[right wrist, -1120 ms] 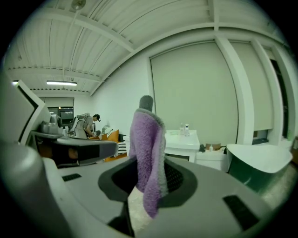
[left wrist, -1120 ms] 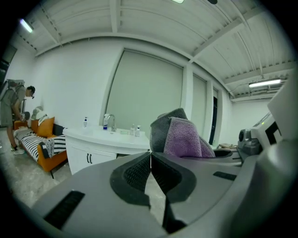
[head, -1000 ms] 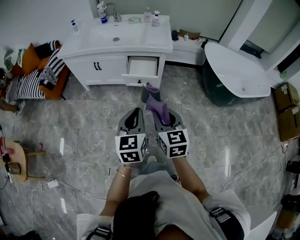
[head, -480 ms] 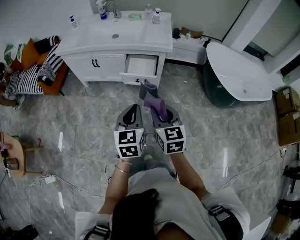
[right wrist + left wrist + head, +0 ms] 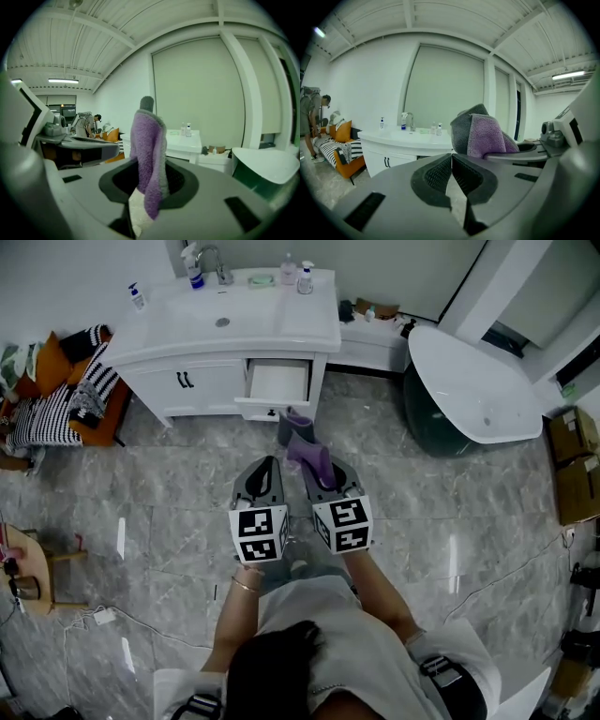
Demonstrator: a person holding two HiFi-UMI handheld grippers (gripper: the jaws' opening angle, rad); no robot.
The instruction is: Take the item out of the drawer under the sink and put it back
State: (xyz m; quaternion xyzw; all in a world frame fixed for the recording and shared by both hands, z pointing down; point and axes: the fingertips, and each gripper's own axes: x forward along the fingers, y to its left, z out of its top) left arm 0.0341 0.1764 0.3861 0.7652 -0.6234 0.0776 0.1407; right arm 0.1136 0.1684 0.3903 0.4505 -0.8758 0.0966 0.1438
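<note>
The white vanity (image 5: 225,329) stands ahead with its right drawer (image 5: 278,382) pulled open; the inside looks bare. My right gripper (image 5: 316,468) is shut on a folded purple and grey towel (image 5: 302,442), which sticks up past the jaws above the floor, short of the drawer. In the right gripper view the towel (image 5: 149,140) stands upright between the pads of the right gripper (image 5: 147,187). Beside it, my left gripper (image 5: 266,467) is shut with nothing held; in its own view the left gripper (image 5: 451,161) has its pads together, with the towel (image 5: 485,136) to the right.
A white tub (image 5: 473,381) with a dark outside stands right of the vanity. Bottles (image 5: 305,277) and a faucet (image 5: 217,261) sit on the counter. A sofa (image 5: 56,395) with striped cushions is at left, boxes (image 5: 572,460) at right. A person (image 5: 309,119) stands far left.
Both grippers keep the same hold and pose. The vanity and open drawer have shifted slightly left and down in the head view.
</note>
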